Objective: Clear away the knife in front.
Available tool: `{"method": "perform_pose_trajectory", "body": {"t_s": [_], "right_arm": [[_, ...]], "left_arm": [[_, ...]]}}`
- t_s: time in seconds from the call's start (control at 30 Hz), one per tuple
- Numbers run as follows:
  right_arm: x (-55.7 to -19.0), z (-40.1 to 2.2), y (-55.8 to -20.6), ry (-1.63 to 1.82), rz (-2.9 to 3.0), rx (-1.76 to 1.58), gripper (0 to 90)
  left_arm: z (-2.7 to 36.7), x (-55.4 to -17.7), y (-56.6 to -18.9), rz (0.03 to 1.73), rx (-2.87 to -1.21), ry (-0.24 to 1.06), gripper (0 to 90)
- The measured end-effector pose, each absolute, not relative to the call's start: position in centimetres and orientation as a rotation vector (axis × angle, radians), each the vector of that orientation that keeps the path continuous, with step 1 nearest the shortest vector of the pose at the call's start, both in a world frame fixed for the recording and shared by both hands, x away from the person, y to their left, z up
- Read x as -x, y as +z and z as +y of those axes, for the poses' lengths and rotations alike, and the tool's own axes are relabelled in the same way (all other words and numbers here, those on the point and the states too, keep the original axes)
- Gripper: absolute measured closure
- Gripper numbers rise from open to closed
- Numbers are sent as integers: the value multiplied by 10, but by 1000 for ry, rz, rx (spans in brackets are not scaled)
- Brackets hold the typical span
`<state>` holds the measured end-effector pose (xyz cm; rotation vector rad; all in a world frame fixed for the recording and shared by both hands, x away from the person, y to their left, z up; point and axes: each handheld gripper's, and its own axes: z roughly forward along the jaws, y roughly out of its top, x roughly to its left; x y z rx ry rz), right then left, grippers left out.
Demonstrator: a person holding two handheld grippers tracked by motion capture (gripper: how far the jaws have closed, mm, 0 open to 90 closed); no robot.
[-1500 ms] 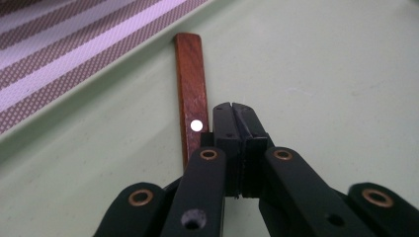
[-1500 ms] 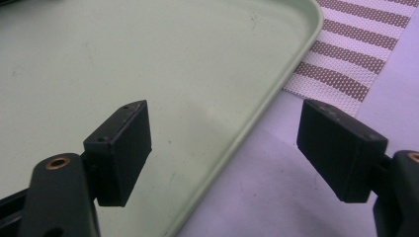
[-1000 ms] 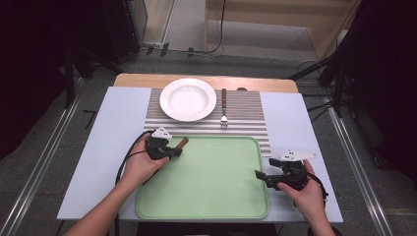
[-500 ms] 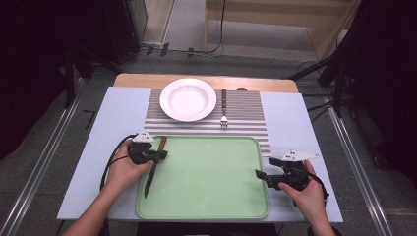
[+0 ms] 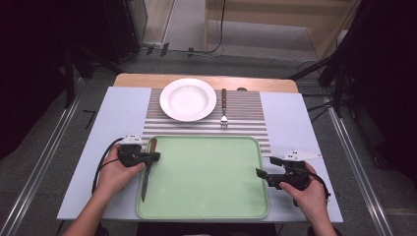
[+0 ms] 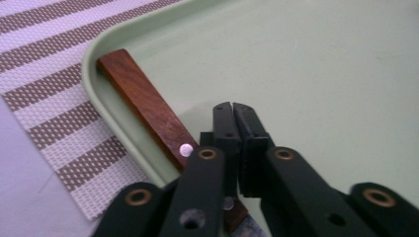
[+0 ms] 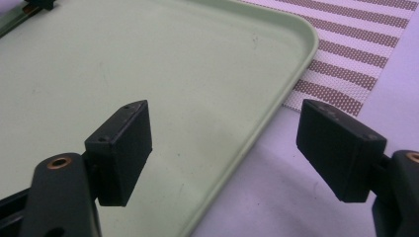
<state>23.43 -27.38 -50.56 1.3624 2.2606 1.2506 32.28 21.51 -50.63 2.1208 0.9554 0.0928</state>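
A knife [image 5: 145, 181] with a brown wooden handle [image 6: 143, 103] lies lengthwise in the pale green tray [image 5: 206, 172] along its left rim, blade toward me. My left gripper [image 5: 156, 156] hovers over the knife's handle end. Its jaws have just been opening and stand a thin slit apart [image 6: 232, 106] with nothing between the pads; the knife passes beneath them. My right gripper [image 5: 259, 172] stays open at the tray's right rim [image 7: 276, 103], its pads wide apart [image 7: 227, 123] and empty.
A white plate [image 5: 188, 99] and a fork [image 5: 223, 105] rest on the striped placemat [image 5: 248, 105] beyond the tray. A pale sheet [image 5: 118, 118] covers the table on both sides. A cable loops from the left gripper [image 5: 101, 164].
The left hand has carried the knife leftward and toward me. The knife has swung from lying across the tray's corner to lying along the left rim. The right hand stayed still.
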Motion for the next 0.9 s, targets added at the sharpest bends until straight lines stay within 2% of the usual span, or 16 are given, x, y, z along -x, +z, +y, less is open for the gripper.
{"method": "perform_pose_trajectory", "body": {"t_s": [0.03, 0.17, 0.2, 0.23, 0.3, 0.57, 0.63, 0.9], "right_arm": [[-234, -273, -505, 1250, 2261, -1361, 208], [-234, -272, -505, 1264, 2261, -1372, 208], [-234, -271, -505, 1273, 2261, -1380, 208], [-234, -271, -503, 1259, 2262, -1362, 251], [-234, -272, -502, 1245, 2262, -1336, 283], [-236, -272, -502, 1217, 2276, -1329, 275], [-236, -270, -501, 1268, 2266, -1348, 235], [-240, -262, -498, 1219, 2332, -1303, 248]], "left_arm": [[214, -322, -506, 948, -2120, 91, 763], [210, -321, -504, 930, -2132, 93, 725], [209, -320, -503, 924, -2116, 98, 674], [209, -319, -502, 908, -2090, 116, 560], [208, -318, -501, 904, -2081, 118, 474], [213, -313, -493, 890, -2055, 99, 405], [213, -312, -492, 891, -2048, 100, 401], [211, -311, -491, 882, -2049, 100, 402]]}}
